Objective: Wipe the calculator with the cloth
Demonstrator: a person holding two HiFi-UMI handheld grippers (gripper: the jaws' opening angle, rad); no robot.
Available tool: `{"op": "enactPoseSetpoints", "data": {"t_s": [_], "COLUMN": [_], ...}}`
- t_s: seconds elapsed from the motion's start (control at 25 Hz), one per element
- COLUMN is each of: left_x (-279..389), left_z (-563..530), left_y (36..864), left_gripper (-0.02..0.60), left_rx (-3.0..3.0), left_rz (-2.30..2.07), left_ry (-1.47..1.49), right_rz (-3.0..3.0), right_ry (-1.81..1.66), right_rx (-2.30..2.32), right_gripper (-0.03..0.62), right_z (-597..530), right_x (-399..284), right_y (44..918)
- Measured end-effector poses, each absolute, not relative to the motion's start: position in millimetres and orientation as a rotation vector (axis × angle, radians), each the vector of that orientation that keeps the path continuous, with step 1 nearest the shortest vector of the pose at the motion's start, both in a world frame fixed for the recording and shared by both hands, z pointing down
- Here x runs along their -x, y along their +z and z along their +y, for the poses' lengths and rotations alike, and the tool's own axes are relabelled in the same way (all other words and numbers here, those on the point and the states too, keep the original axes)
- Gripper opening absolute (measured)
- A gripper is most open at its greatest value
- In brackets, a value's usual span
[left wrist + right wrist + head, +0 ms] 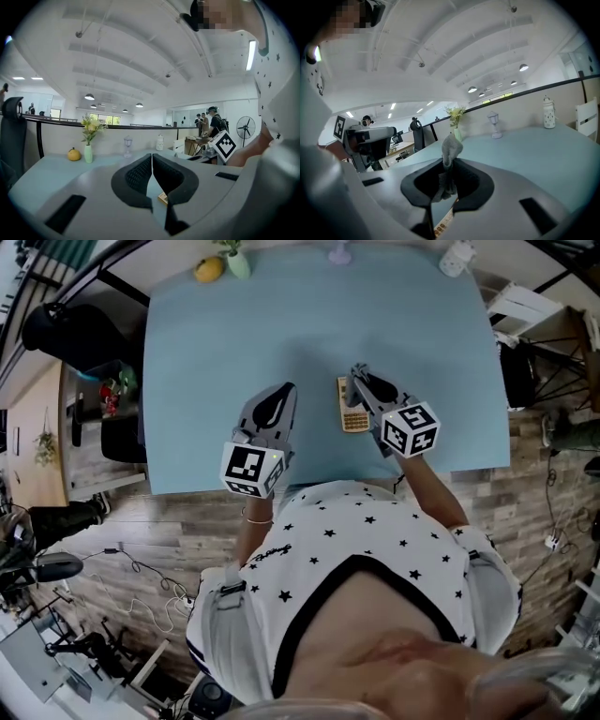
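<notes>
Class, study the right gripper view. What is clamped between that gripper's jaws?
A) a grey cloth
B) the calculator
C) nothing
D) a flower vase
A: the right gripper has its jaws closed on the grey cloth, whose bunched end sticks up above them, while the calculator lies flat on the blue table.

open tabletop [281,334], calculator [352,418] central (vase [238,263] far edge)
</notes>
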State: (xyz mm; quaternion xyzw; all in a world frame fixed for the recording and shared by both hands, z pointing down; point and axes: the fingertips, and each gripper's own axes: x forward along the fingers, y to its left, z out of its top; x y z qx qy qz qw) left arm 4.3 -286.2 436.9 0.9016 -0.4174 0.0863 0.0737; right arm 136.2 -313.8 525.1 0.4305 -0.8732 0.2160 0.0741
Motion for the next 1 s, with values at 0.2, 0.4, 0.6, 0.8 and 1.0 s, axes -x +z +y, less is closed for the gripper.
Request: {"op": "enactPoseSetpoints", "data": {"t_s": [0.2,0.4,0.6,0.8,1.0], "left_x": [3.1,14.5,20.0,25.4,33.4], "left_z": [-295.9,-304.7,-312.0,-316.6,-318.5], "left_y": [443.0,448.7,450.2,453.3,455.0], "left_gripper": [0.031,0.031,0.031,0.031,0.031], "left_rx": [-2.684,-2.664,-2.657,-2.643,-2.628], "left_rz": [-1.262,-1.266,-1.272,-1.28,-1.297], "left_ry": [0.264,0.276,0.274,0.278,0.285], "right_rz": [-2.569,-2.525,-2.468,-2.417,-2.384], "right_ry": [0.68,0.72,0.721,0.703,0.714], "right_rx": [-1.272,-1.231,-1.19,-1.117,-1.082], "right_gripper": [0.051,0.051,0.051,0.051,0.05], "right_z": [-323.9,-330.8,-333.6,-332.8,-330.9], "right_x": [-131.9,-118.7,-112.4,-104.5,-98.8], "right_y": [545.4,568.1,590.5,611.0,625.8]}}
